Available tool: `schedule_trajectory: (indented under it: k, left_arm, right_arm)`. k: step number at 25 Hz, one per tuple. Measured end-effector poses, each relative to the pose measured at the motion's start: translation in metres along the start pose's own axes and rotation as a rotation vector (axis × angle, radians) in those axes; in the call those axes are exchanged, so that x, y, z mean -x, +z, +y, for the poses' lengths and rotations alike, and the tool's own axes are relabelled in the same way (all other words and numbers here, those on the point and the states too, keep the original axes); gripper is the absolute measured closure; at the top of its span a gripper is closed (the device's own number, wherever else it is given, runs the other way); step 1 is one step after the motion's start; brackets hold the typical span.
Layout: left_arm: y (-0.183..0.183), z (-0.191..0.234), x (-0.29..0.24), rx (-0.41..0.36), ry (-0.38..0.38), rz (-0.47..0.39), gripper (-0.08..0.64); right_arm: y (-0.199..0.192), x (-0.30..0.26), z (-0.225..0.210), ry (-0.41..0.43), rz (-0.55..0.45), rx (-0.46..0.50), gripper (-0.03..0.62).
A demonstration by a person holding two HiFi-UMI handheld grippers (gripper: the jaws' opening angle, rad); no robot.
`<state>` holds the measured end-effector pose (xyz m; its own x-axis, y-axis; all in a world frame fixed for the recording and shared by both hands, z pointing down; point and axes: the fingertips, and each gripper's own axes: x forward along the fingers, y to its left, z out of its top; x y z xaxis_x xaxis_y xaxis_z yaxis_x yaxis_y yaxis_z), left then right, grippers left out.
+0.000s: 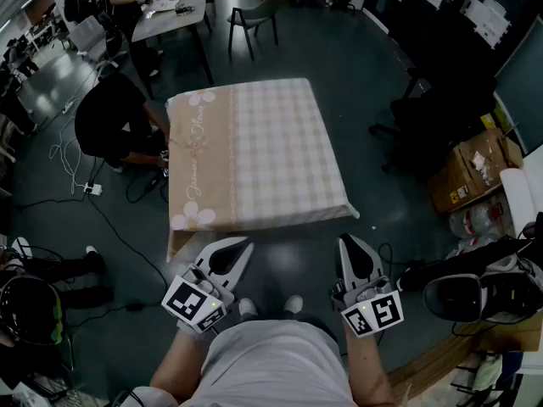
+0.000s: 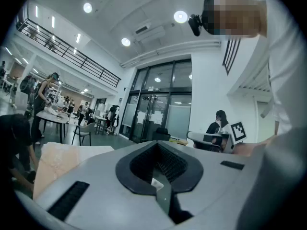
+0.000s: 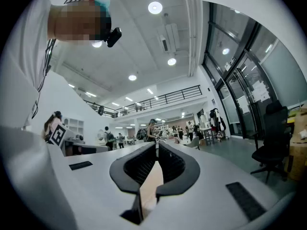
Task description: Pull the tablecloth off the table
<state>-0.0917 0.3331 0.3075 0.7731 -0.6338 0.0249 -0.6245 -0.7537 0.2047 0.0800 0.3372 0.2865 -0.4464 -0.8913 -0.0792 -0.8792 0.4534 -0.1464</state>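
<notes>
We are holding the left gripper (image 1: 238,250) and right gripper (image 1: 350,248) fingers shut, empty; unopened, they may skid off the tablecloth (image 1: 254,151).

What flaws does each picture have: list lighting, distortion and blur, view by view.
Head view: dim overall and darkest toward the edges, the tablecloth the brightest patch, straight lines bent by the wide angle. Left gripper view: fisheye circle with black corners, ceiling lamp blown out, a mosaic patch laid over the top right. Right gripper view: the same fisheye circle, round ceiling light glaring, a mosaic patch at the top left.
</notes>
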Motion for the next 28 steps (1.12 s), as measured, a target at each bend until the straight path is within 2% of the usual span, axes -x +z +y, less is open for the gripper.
schedule_trajectory:
  k: [3, 7, 12, 17, 22, 28]
  left_arm:
    - [-0.003, -0.006, -0.008, -0.01, 0.002, 0.03, 0.551]
    - [0.001, -0.016, -0.018, 0.036, -0.034, -0.013, 0.551]
    - [-0.002, -0.03, -0.035, -0.016, -0.018, 0.012, 0.549]
    - [-0.007, -0.045, -0.058, -0.012, -0.012, 0.022, 0.549]
    - [-0.018, -0.063, -0.085, -0.02, 0.026, 0.045, 0.549]
    - [-0.036, -0.062, -0.101, -0.03, 0.082, 0.088, 0.549]
  right_arm:
    - [0.0, 0.001, -0.002, 0.012, 0.002, -0.001, 0.561]
    - [-0.001, 0.003, -0.008, 0.03, 0.002, -0.001, 0.561]
    - [-0.001, 0.01, -0.025, 0.046, 0.004, -0.021, 0.561]
    - [0.006, 0.022, -0.05, 0.056, -0.04, -0.063, 0.56]
    - [0.005, 0.038, -0.084, 0.075, -0.049, -0.085, 0.56]
    - [-0.009, 0.035, -0.114, 0.086, -0.041, -0.117, 0.56]
